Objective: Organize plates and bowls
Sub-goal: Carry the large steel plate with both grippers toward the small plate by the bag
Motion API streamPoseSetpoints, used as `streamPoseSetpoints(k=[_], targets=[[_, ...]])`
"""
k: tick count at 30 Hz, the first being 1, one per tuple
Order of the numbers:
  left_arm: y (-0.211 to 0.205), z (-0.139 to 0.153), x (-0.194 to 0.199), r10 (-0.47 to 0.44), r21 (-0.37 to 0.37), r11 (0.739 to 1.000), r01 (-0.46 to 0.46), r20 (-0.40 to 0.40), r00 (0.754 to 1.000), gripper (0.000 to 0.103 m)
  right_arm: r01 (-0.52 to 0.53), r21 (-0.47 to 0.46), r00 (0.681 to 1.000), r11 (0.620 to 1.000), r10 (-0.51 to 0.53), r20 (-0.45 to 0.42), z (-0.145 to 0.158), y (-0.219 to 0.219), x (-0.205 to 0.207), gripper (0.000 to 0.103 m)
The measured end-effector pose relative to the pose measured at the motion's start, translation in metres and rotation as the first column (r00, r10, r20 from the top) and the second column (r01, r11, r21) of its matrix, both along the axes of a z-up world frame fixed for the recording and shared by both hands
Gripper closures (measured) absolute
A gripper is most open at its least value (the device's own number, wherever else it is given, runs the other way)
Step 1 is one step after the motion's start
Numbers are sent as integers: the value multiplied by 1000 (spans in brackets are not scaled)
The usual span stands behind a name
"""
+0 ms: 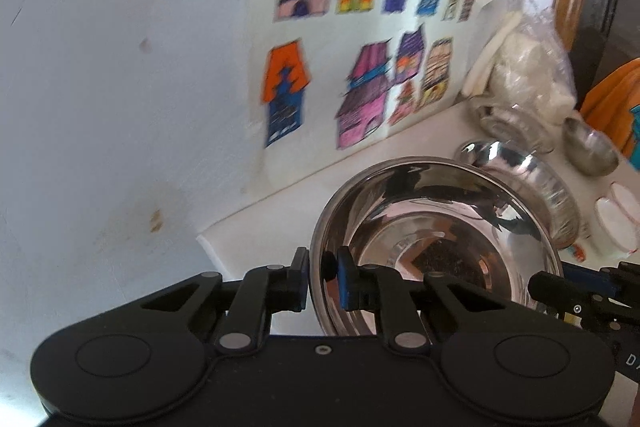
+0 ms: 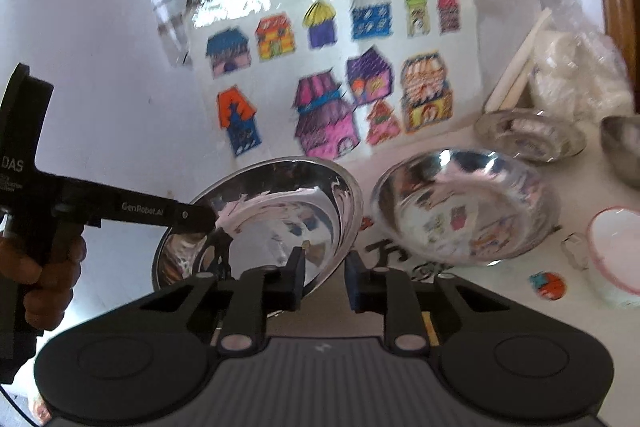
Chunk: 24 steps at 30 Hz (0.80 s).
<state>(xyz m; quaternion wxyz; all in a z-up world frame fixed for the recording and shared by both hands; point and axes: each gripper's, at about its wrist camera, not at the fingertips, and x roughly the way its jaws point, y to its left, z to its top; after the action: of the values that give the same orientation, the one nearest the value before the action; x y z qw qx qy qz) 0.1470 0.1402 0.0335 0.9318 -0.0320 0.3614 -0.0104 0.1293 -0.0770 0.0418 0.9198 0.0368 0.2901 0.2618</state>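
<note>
While both tongs point(image 1: 323, 277) point(image 2: 325, 277) pinch its rim, steel bowl point(image 2: 280, 219) gleams mirror-bright, tilted.

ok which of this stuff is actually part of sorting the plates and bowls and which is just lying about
Part of the job:
- large shiny steel bowl gripped at its rim by both tongs, left and right
- second steel bowl
- shallow steel dish
- small steel bowl
- white pink-rimmed dish

Lying about:
- coloured house drawings
- clear plastic bag
</note>
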Motion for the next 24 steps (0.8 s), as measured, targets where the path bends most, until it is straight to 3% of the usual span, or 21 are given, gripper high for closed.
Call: streamPoseSetpoints(k=[6, 14, 24], targets=[[-43, 12, 28, -47, -43, 998, 49, 43, 998, 89, 98, 15, 995, 995, -98, 33, 15, -41, 15, 81], [-107, 2, 70, -115, -72, 990, 118, 36, 993, 89, 222, -19, 974, 975, -221, 41, 19, -95, 49, 82], [-124, -9, 92, -82, -29, 996, 82, 5, 997, 89, 226, -106, 974, 968, -224, 37, 6, -97, 81, 83]])
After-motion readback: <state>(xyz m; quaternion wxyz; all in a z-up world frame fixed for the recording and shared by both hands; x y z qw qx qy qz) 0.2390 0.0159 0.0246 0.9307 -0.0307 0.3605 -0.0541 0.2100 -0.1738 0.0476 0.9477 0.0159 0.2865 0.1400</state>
